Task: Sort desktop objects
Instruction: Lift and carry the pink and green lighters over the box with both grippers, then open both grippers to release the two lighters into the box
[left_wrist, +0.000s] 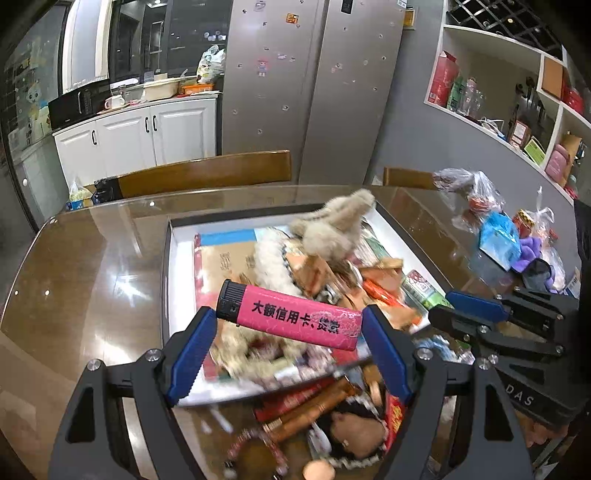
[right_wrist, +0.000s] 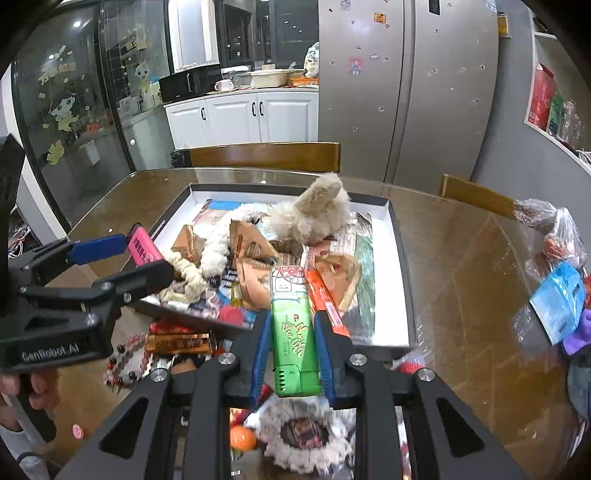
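My left gripper (left_wrist: 288, 328) is shut on a pink lighter (left_wrist: 291, 314) with a black cap, held crosswise by its two ends above the near edge of the box. In the right wrist view the pink lighter (right_wrist: 142, 249) shows between the left gripper's fingers (right_wrist: 99, 245) at the left. My right gripper (right_wrist: 291, 347) is shut on a green lighter (right_wrist: 293, 332), held lengthwise with its cap toward the camera. Both hang over a shallow white box (right_wrist: 400, 273) full of packets, cards and a beige plush toy (right_wrist: 317, 214). The right gripper (left_wrist: 476, 314) appears at the right of the left wrist view.
Loose items lie on the glass-topped brown table (left_wrist: 92, 266) before the box: brown tubes (left_wrist: 314, 410), a bead bracelet (right_wrist: 125, 360), a fluffy ring (right_wrist: 306, 435), an orange ball (right_wrist: 242, 437). Plastic bags (left_wrist: 491, 221) sit at the table's right. Wooden chairs (left_wrist: 207, 173) stand behind.
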